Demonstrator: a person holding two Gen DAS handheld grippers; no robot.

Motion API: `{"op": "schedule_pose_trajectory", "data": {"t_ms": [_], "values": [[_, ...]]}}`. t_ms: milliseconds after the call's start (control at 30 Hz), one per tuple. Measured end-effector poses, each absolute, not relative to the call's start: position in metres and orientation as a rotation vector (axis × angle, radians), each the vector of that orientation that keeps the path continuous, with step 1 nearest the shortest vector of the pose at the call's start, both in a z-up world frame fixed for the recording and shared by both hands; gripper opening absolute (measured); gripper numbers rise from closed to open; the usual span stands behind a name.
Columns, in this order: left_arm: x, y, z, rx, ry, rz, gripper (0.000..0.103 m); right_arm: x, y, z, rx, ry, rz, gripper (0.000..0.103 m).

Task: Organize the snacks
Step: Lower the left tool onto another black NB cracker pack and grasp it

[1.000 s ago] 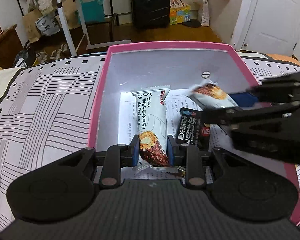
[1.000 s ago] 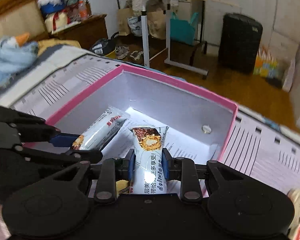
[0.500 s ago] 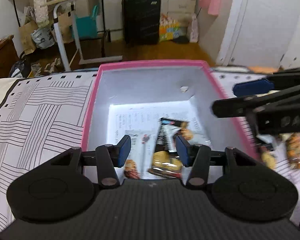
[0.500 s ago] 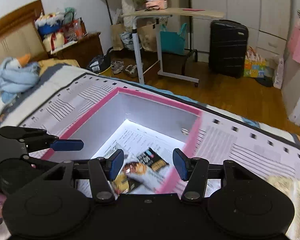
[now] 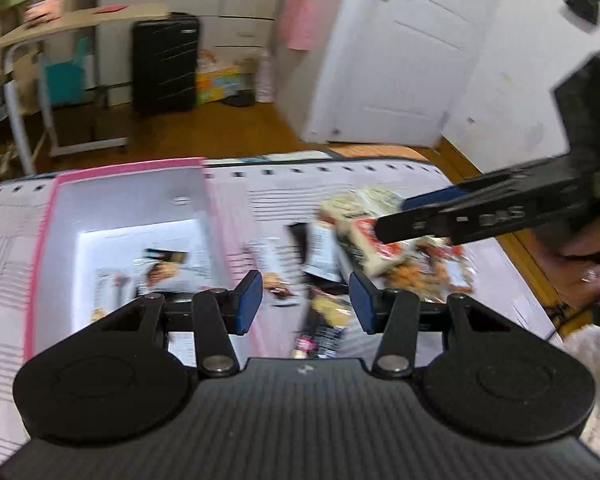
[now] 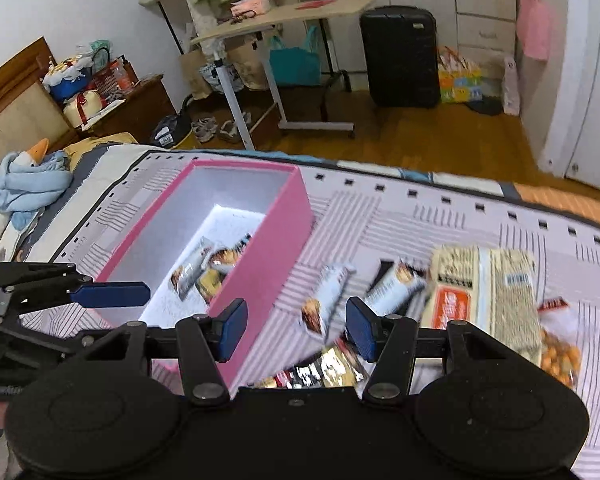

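Observation:
A pink box [image 6: 274,248] with a white inside stands on the patterned bedspread; it also shows in the left wrist view [image 5: 48,216]. Several snack bars [image 6: 204,268] lie inside it. To its right lies a loose pile: white bars [image 6: 324,300], a large beige packet [image 6: 488,292], a bag of orange snacks [image 6: 560,356] and dark packets [image 6: 324,372]. My right gripper [image 6: 296,328] is open and empty above a white bar beside the box. My left gripper [image 5: 306,298] is open and empty over the pile's left edge [image 5: 324,316].
The bedspread [image 6: 440,220] ends at a wooden floor beyond. A rolling table [image 6: 284,20], a black suitcase [image 6: 400,56] and a white door [image 5: 400,52] stand behind. A blue plush [image 6: 24,184] lies at the left on the bed.
Both grippers let go of their snack bars into the box, opened, and swung right from over the box to the loose pile.

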State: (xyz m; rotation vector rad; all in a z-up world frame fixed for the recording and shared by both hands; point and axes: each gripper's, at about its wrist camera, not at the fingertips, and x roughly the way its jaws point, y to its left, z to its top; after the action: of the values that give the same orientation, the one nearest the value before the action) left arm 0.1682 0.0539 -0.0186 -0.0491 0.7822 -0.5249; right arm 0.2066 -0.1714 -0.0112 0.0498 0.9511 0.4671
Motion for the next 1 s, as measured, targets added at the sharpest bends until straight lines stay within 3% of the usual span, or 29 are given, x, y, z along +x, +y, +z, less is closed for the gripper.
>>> {"op": "schedule_pose_trajectory", "data": {"t_ms": [400,1000], "values": [[0.170,-0.045,-0.080,0.161,0.841,-0.500,0.046,0.218,-0.193,-0.077,0.131,1.084,0.444,0.060],[0.196,-0.051,-0.161,0.283,0.920,-0.421,0.049,0.236,-0.188,-0.157,0.226,1.238,0.409,0.060]]}}
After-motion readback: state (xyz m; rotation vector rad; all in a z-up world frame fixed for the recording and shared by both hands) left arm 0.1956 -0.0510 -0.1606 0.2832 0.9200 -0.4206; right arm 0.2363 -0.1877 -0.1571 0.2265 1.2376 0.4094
